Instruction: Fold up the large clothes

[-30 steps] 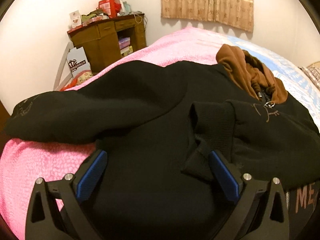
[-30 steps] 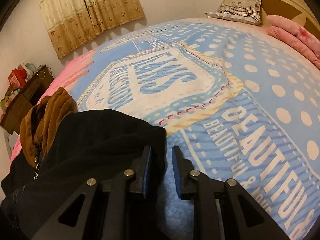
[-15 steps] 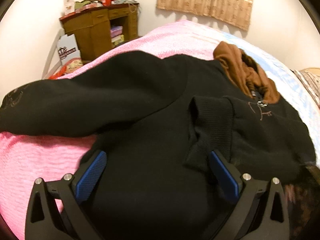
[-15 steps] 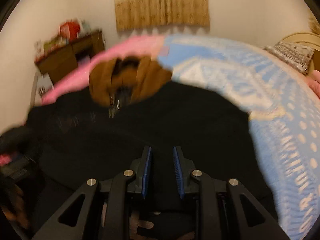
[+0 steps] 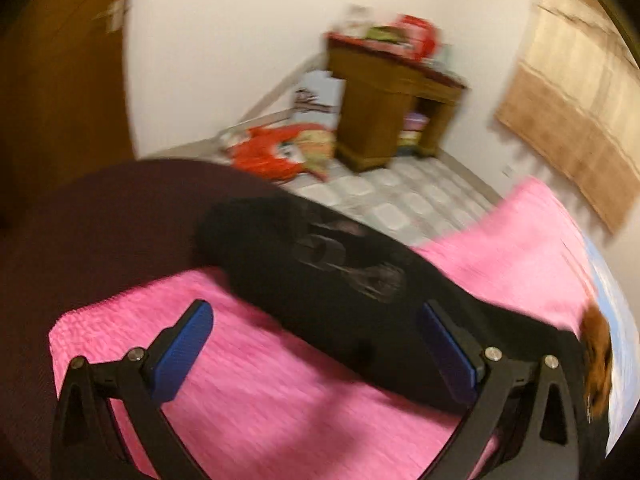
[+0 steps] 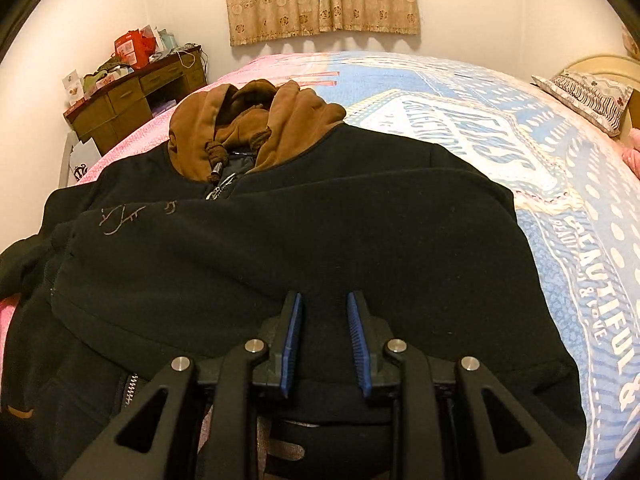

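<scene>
Pink bedding (image 5: 280,392) carries the black hoodie (image 6: 304,240), its sleeve (image 5: 340,280) seemingly beneath the widely spread left gripper (image 5: 316,344), while the right gripper (image 6: 323,312) hovers narrowly parted, gripping nothing.

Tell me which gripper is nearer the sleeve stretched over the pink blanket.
Left. The left gripper is open right at that sleeve; the right gripper hovers over the jacket body.

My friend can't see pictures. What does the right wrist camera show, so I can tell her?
A black hoodie with a brown hood lies spread on a bed with a blue patterned cover. The right tongs sit low over it, slightly apart, holding nothing.
</scene>
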The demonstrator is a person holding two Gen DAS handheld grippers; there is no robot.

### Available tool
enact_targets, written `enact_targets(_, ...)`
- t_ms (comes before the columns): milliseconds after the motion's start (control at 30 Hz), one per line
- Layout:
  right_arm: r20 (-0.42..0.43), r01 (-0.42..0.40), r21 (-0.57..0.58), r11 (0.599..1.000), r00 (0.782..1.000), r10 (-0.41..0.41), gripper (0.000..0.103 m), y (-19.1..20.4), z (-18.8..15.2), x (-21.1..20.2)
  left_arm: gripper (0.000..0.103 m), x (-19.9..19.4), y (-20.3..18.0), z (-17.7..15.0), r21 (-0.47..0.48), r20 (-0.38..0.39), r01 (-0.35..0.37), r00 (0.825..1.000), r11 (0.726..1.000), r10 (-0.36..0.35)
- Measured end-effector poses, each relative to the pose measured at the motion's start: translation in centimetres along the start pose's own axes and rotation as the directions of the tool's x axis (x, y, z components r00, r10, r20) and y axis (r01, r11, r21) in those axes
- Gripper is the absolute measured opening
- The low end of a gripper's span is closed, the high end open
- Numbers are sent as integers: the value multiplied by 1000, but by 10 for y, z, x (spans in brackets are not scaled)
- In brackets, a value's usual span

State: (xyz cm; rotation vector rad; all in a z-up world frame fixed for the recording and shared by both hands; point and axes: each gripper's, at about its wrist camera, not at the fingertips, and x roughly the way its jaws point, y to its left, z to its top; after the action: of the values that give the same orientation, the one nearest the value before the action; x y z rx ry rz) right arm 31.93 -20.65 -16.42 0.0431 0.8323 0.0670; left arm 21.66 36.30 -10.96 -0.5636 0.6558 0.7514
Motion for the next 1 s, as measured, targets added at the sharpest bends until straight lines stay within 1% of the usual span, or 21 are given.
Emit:
enact_targets(67,1,-3,3,1000,1000,3,26,-1,0,0,102,14,10,7,-25,-7,-17,1000,1000,17)
enact_targets(100,1,-3,3,1000,1000,3,26,0,0,0,100,23,15,10,-36,-10,-29,1000,999,28)
enact_targets(167,1,-1,2,1000,1000,1,26,0,0,0,99,36,16,12,-56,-28,-38,999,998,37)
enact_targets(267,1,1,0,1000,1000,-1,26,-1,0,0,91,55,20,14,-112,-73,19,997,994,-27)
enact_targets(333,2,0,1,1000,1000,0,26,-1,0,0,75,66,17,13,-141,-106,51,992,989,-66)
enact_targets(400,2,-2,2,1000,1000,2,26,-1,0,0,68,72,15,10,-159,-121,50,990,986,-69)
enact_targets(467,2,0,1,1000,1000,0,26,0,0,0,59,71,13,9,-158,-107,52,992,986,-70)
enact_targets(533,3,0,1,1000,1000,0,26,0,0,0,40,68,11,10,-137,-82,47,995,989,-59)
enact_targets(567,3,-1,1,1000,1000,1,26,-1,0,0,35,66,11,11,-128,-72,49,996,991,-58)
enact_targets(600,3,-2,2,1000,1000,2,26,-1,0,0,26,63,7,13,-114,-59,50,997,992,-57)
enact_targets(633,3,-2,3,1000,1000,2,26,-1,0,-1,23,60,7,14,-104,-51,49,997,993,-54)
enact_targets(767,6,-4,5,1000,1000,4,26,-1,0,-1,19,35,-17,23,6,37,28,999,1000,-28)
enact_targets(833,6,-3,4,1000,1000,3,26,-1,0,-1,19,12,-38,28,64,102,67,992,996,-74)
enact_targets(867,6,-3,4,1000,1000,3,26,-1,0,-1,19,-4,-52,28,104,140,87,985,991,-101)
enact_targets(933,6,-5,6,1000,1000,5,26,-1,0,-1,19,-40,-87,21,209,212,131,961,969,-176)
enact_targets(967,7,-6,7,1000,1000,5,26,-1,-1,-1,19,-58,-107,14,265,238,155,946,952,-220)
enact_targets(1000,7,-7,8,1000,1000,7,26,-1,0,-1,19,-79,-129,3,332,260,188,924,925,-281)
